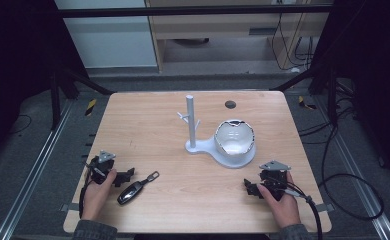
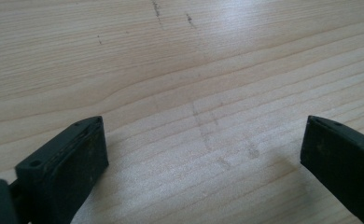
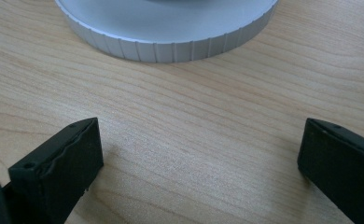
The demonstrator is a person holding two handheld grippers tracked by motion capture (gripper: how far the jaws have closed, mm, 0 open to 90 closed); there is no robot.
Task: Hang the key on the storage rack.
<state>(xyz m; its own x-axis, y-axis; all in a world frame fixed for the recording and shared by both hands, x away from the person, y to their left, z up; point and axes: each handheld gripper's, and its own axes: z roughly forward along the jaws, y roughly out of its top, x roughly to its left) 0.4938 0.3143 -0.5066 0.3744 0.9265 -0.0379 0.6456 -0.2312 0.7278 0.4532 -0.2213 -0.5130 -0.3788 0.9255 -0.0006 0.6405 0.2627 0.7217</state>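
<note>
My left gripper (image 2: pixel 203 149) has its jaws spread wide over bare wood, nothing between them, and my right gripper (image 3: pixel 199 154) is just as wide apart and just as empty, with the ribbed edge of the white stand's base (image 3: pixel 171 44) near ahead of it. In the high view my left gripper (image 1: pixel 125 176) rests low on the near left of the table (image 1: pixel 148 115), and the black car key (image 1: pixel 131 192) lies just beside it, toward the middle, its metal ring end (image 1: pixel 153 175) angled away from me. The key is nearest my left jaws, so I judge that is the thing to pick up. It lies flat and thin on the wood, so the jaws could scrape the tabletop, close above it, or pinch only one edge and flick it aside. Gripping by the loose ring could let the body swing. Farther off, my right gripper (image 1: pixel 255 188) sits near the stand (image 1: pixel 190 125) and its bowl (image 1: pixel 234 137); a careless sweep there could nudge the base or rock the slim post.
</note>
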